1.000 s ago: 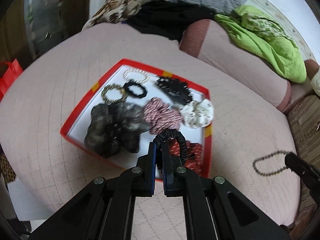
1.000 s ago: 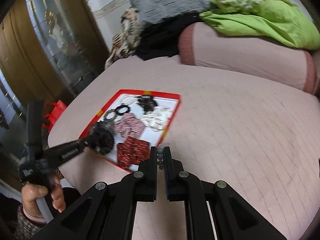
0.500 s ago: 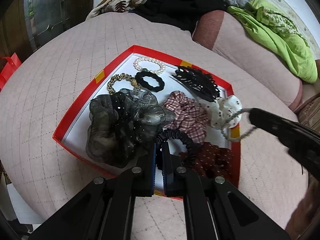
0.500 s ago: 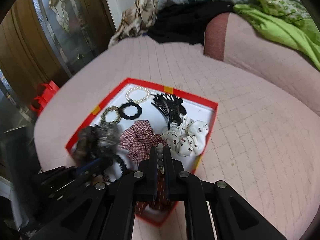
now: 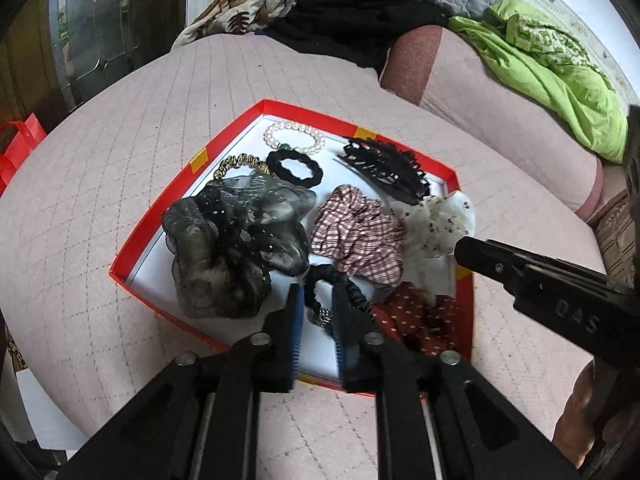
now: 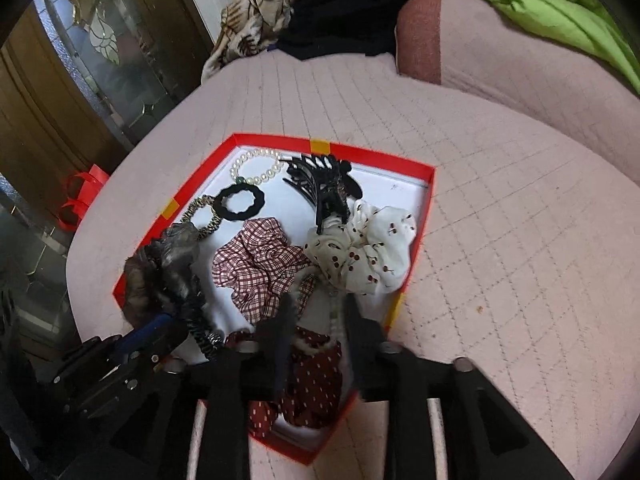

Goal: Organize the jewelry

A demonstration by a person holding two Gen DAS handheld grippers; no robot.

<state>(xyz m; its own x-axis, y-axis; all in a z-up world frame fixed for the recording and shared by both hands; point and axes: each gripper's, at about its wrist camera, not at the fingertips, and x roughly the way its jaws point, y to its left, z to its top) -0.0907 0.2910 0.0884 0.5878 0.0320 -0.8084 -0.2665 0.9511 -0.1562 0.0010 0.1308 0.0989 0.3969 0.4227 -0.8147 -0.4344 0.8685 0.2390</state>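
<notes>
pink quilted bed [image 5: 120, 128] bears red-rimmed tray [image 5: 152, 216] crowded with scrunchies. left gripper [image 5: 316, 312] gapes over black hair tie [image 5: 340, 280]; right gripper [image 6: 316, 312] released, beaded bracelet [image 6: 334, 316] between.

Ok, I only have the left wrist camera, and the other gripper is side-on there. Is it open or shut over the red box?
Observer: Open. In the right wrist view, the right gripper has its jaws well apart above the red-rimmed cardboard box.
Operator: Anything between them?
Observer: Yes, a pale beaded bracelet, blurred, shows in the gap above the dark red dotted scrunchie. I cannot tell whether it touches either jaw.
Operator: And those specks on the white fabric scrunchie?
Observer: On the white fabric scrunchie they are small red cherries.
</notes>
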